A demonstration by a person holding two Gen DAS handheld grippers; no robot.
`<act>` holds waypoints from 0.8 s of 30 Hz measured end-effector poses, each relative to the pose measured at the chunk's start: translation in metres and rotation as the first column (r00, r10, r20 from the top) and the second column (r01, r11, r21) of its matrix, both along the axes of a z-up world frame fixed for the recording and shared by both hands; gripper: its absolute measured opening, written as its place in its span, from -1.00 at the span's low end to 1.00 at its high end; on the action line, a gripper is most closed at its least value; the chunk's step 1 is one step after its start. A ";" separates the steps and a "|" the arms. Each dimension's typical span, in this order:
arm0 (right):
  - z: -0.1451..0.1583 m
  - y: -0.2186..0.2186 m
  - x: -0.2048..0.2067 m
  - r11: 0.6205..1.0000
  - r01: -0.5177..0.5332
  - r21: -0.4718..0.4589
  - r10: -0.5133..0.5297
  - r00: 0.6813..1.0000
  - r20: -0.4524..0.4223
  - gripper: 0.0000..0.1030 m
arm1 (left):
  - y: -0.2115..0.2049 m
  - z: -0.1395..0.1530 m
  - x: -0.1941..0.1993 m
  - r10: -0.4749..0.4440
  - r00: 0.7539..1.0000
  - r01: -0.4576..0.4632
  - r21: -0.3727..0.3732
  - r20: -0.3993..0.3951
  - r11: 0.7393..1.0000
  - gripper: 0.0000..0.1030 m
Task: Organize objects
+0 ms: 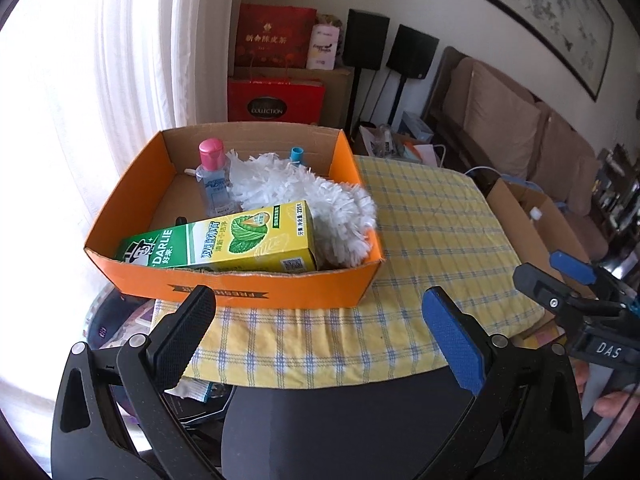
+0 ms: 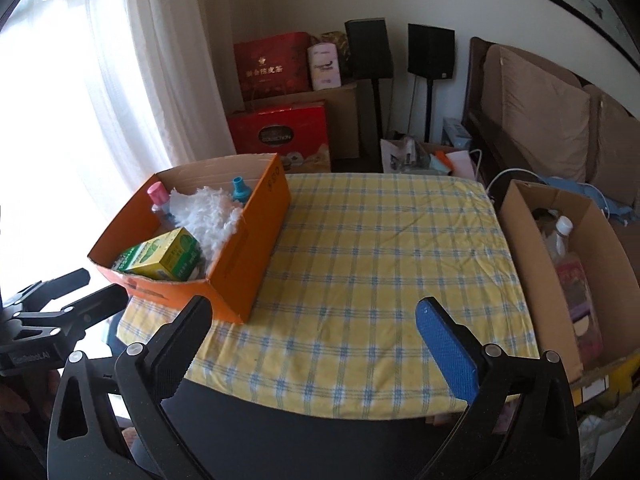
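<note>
An orange cardboard box (image 1: 256,288) stands on the left part of a yellow checked tablecloth (image 2: 380,260). Inside it lie a green and yellow toothpaste carton (image 1: 224,244), a clear bottle with a pink cap (image 1: 214,176), a white fluffy duster head (image 1: 320,196) and a blue-capped item (image 1: 297,154). My left gripper (image 1: 318,304) is open and empty, just in front of the box's near wall. My right gripper (image 2: 314,312) is open and empty over the near edge of the cloth, to the right of the box (image 2: 256,240). Each gripper shows at the edge of the other's view.
A brown cardboard box (image 2: 532,264) holding a white-capped bottle (image 2: 564,236) stands off the table's right side. Red gift boxes (image 2: 280,132), two black speakers (image 2: 368,48) and a sofa (image 2: 544,120) are behind. A curtained window is at the left.
</note>
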State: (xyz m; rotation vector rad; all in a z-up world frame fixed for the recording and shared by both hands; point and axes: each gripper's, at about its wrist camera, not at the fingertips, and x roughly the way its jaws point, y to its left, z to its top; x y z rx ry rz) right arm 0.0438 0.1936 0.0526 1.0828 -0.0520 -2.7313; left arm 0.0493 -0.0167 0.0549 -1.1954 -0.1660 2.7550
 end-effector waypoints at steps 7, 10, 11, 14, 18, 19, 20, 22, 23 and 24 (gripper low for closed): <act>0.000 0.000 0.027 1.000 0.030 -0.007 -0.030 0.999 -0.025 1.00 | 0.008 0.008 0.023 0.030 0.998 -0.032 -0.043 -0.057 0.999 1.00; 0.004 -0.001 0.037 0.999 0.041 0.021 -0.040 0.998 -0.048 1.00 | 0.009 0.010 0.028 0.032 0.998 -0.034 -0.039 -0.058 0.999 1.00; 0.005 0.000 0.040 0.999 0.045 0.021 -0.044 0.998 -0.051 1.00 | 0.009 0.010 0.029 0.032 0.998 -0.035 -0.041 -0.059 0.999 1.00; 0.008 0.000 0.044 0.998 0.057 0.029 -0.056 0.997 -0.055 1.00 | 0.010 0.010 0.032 0.049 0.997 -0.053 -0.063 -0.066 0.997 1.00; 0.009 0.000 0.047 0.996 0.078 0.045 -0.075 0.995 -0.065 1.00 | 0.008 0.010 0.033 0.055 0.996 -0.058 -0.060 -0.064 0.996 1.00; 0.009 0.001 0.047 0.996 0.080 0.042 -0.078 0.995 -0.063 1.00 | 0.008 0.010 0.034 0.055 0.996 -0.059 -0.065 -0.066 0.996 1.00; 0.009 0.001 0.047 0.996 0.081 0.040 -0.079 0.995 -0.063 1.00 | 0.008 0.011 0.034 0.056 0.996 -0.060 -0.071 -0.068 0.996 1.00; 0.008 0.000 0.048 0.995 0.085 0.043 -0.083 0.994 -0.065 1.00 | 0.009 0.013 0.035 0.053 0.996 -0.058 -0.075 -0.074 0.995 1.00; 0.008 0.000 0.048 0.995 0.086 0.044 -0.083 0.994 -0.065 1.00 | 0.009 0.013 0.034 0.052 0.996 -0.058 -0.076 -0.075 0.995 1.00; 0.007 0.000 0.048 0.995 0.088 0.044 -0.085 0.994 -0.063 1.00 | 0.010 0.014 0.034 0.050 0.996 -0.056 -0.078 -0.079 0.995 1.00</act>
